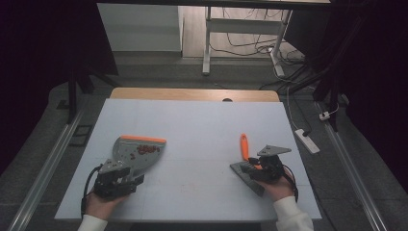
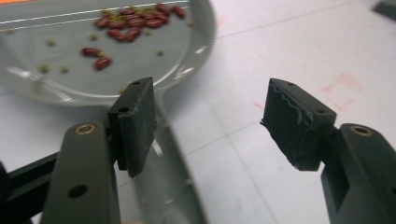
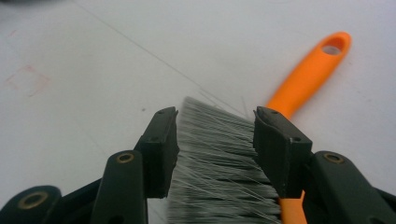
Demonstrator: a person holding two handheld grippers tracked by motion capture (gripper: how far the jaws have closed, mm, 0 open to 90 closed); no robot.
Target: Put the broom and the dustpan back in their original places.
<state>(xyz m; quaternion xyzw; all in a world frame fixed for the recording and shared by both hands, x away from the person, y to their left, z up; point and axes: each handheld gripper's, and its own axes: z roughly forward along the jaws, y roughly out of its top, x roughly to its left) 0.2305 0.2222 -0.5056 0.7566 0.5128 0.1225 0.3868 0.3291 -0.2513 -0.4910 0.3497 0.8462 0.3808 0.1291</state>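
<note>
- the dustpan point(image 1: 137, 153) lies flat on the left part of the white surface point(image 1: 202, 130), its long axis slanting: the orange-edged mouth points away from the person and a little right, and its grey handle point(image 2: 163, 172) runs back toward the left claw point(image 1: 126, 179).
- red beans point(image 1: 147, 149) and a few small green bits lie inside the pan near the orange lip.
- the left claw's jaws stand apart; in the left gripper view the handle runs up close beside the left pad point(image 2: 135, 123), and the other pad is well clear of it.
- the brush point(image 1: 248, 166) lies on the right part of the surface, well apart from the dustpan; its orange handle point(image 3: 310, 77) points away from the person, with the hanging hole at the far tip, and the grey bristles point(image 3: 219, 163) are at the near end.
- the right claw point(image 1: 257, 169) is closed around the bristle head, its pads pressing either side of it.
- bare white surface lies between pan and brush.
</note>
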